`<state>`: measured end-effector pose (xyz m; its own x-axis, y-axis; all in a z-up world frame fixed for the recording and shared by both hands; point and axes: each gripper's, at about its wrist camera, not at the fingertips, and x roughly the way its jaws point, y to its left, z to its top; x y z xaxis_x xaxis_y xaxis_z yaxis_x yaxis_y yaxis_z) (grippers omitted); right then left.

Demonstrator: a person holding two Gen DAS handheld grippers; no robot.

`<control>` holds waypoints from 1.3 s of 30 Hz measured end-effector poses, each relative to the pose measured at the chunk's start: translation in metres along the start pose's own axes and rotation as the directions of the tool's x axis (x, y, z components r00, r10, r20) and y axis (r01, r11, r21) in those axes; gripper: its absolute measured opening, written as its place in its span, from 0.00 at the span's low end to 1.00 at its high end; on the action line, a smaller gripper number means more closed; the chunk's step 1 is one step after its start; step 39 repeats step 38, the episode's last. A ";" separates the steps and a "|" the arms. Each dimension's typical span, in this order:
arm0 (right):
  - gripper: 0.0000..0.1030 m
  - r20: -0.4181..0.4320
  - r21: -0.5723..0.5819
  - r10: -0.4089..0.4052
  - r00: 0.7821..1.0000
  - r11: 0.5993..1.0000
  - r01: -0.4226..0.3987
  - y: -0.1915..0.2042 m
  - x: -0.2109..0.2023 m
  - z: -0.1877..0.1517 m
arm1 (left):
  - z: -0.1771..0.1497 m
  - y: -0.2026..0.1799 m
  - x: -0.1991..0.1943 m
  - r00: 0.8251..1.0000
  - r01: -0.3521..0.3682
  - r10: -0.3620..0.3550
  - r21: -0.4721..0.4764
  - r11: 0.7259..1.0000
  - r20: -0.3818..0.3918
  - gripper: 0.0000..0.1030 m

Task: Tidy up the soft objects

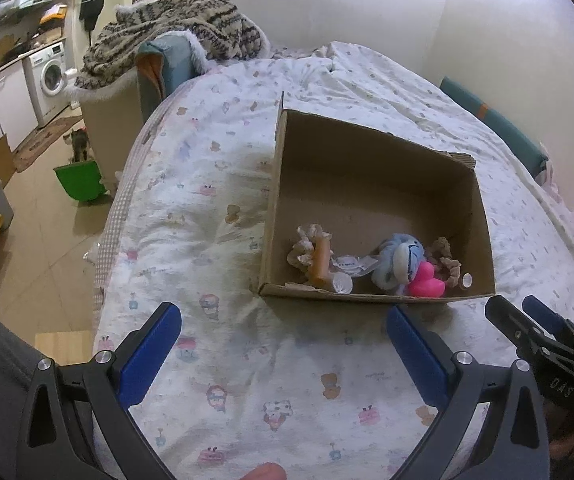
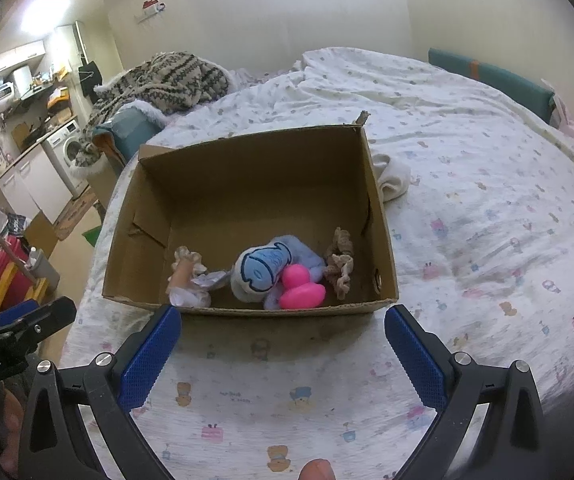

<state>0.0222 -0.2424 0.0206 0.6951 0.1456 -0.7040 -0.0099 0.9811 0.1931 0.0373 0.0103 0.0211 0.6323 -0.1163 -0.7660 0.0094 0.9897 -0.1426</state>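
Note:
An open cardboard box [image 1: 371, 152] [image 2: 247, 168] stands on the bed. Along its near wall lie a blue plush toy [image 1: 401, 258] [image 2: 263, 270], a pink rubber duck [image 1: 427, 282] [image 2: 301, 290], a brown scrunchie [image 1: 447, 260] [image 2: 341, 264] and a beige scrunchie with an orange piece [image 1: 313, 250] [image 2: 185, 270]. A white rolled sock [image 2: 393, 178] lies on the bed just right of the box. My left gripper [image 1: 283, 320] is open and empty, before the box's near left corner. My right gripper [image 2: 283, 320] is open and empty, just before the box's near wall.
The bed has a white patterned sheet [image 1: 215, 184] [image 2: 487, 200]. A striped knit blanket [image 1: 175, 36] [image 2: 159, 80] lies heaped at the far left. Left of the bed are floor, a green bin [image 1: 81, 180], a cat [image 1: 79, 144] and a washing machine [image 1: 49, 76].

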 end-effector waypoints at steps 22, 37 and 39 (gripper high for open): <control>1.00 0.029 -0.003 0.000 1.000 1.000 0.000 0.001 -0.003 0.001 | -0.002 -0.001 0.007 1.000 -0.013 0.013 -0.002 1.000 -0.024 0.99; 1.00 0.028 -0.004 0.003 1.000 1.000 -0.003 0.003 -0.004 0.001 | -0.004 0.001 0.008 1.000 -0.017 0.017 0.002 1.000 -0.026 0.99; 1.00 0.028 -0.004 0.004 1.000 1.000 -0.004 0.003 -0.004 0.001 | -0.004 0.001 0.008 0.999 -0.020 0.020 0.004 1.000 -0.026 0.99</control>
